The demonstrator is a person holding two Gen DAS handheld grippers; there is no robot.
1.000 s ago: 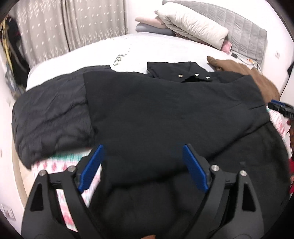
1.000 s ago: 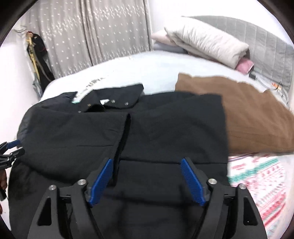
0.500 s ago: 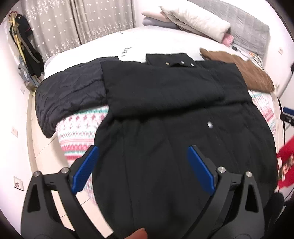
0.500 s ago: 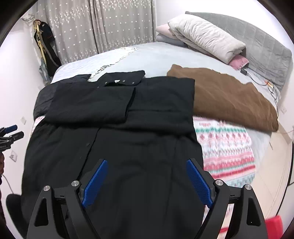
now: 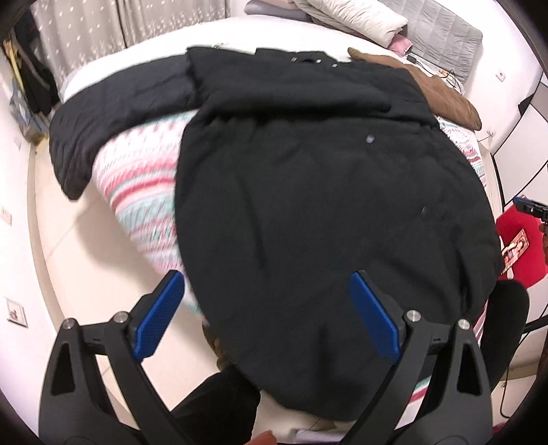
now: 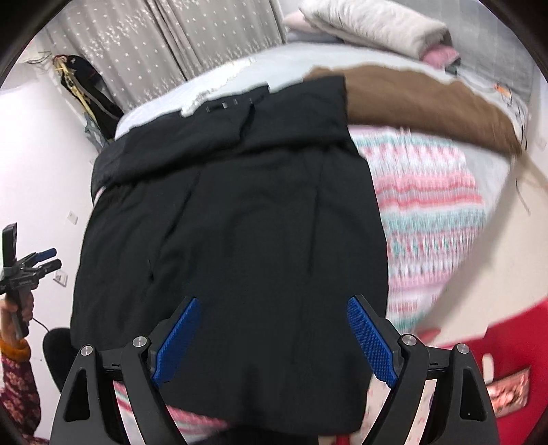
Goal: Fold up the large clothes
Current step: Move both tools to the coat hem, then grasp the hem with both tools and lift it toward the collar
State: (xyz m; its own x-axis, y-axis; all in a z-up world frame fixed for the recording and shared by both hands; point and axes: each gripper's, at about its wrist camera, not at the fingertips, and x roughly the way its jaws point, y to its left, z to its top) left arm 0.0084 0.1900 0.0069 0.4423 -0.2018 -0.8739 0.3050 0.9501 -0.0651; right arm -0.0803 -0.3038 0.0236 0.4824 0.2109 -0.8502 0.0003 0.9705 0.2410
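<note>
Left gripper [image 5: 267, 315]: jaws spread wide, holding nothing; it has pulled back from over the coat's folded top to high above the hem within the last second.
Right gripper [image 6: 270, 337]: jaws likewise spread and empty; it too has backed off and now hangs over the near hem.
Coat [image 5: 328, 191]: black, laid flat on the bed, collar at the far end, hem draping over the near edge; both sleeves already lie folded across the chest.
What changed: both views have widened from the chest to the whole garment, so the sleeve fold looks done and let go.
Meaning: judged from this, the next step is likely lifting the hem toward the collar; both grippers seem placed for it.
Bedspread [image 6: 435, 219]: pink and green pattern, showing on either side of the coat.
Dark quilt [image 5: 113, 102]: bunched at the coat's left shoulder, touching it.
Brown garment [image 6: 421, 102]: lies against the coat's right shoulder.
In the way: quilt and brown garment crowd the far end, where a folded hem would land.
Pillows [image 5: 356, 13]: stacked at the headboard, well apart.
Curtain [image 6: 178, 44]: grey, behind the bed.
</note>
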